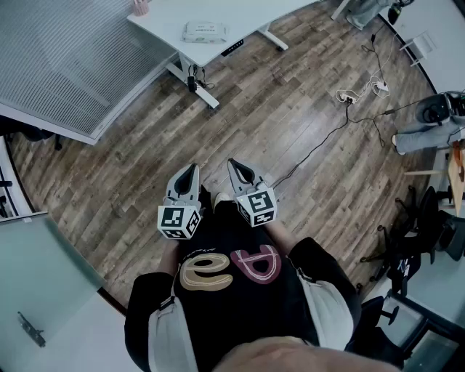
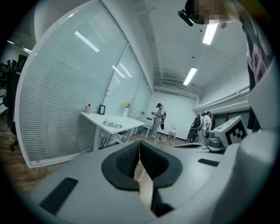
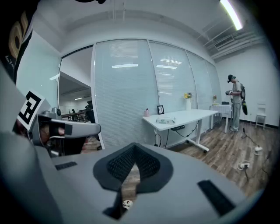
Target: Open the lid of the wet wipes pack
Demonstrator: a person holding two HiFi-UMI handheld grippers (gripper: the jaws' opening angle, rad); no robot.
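Observation:
The wet wipes pack (image 1: 204, 31) lies flat on a white desk (image 1: 240, 20) far ahead at the top of the head view, its lid down as far as I can tell. It also shows small in the left gripper view as the pack (image 2: 112, 124) and in the right gripper view as the pack (image 3: 167, 120). My left gripper (image 1: 189, 171) and right gripper (image 1: 235, 166) are held side by side close to my body, well short of the desk. Both have their jaws together with nothing between them.
Wood floor lies between me and the desk. A glass partition with blinds (image 1: 65, 58) runs along the left. Cables and a power strip (image 1: 350, 94) lie on the floor to the right. Chairs (image 1: 418, 240) stand at the right. Another person (image 3: 236, 103) stands far off.

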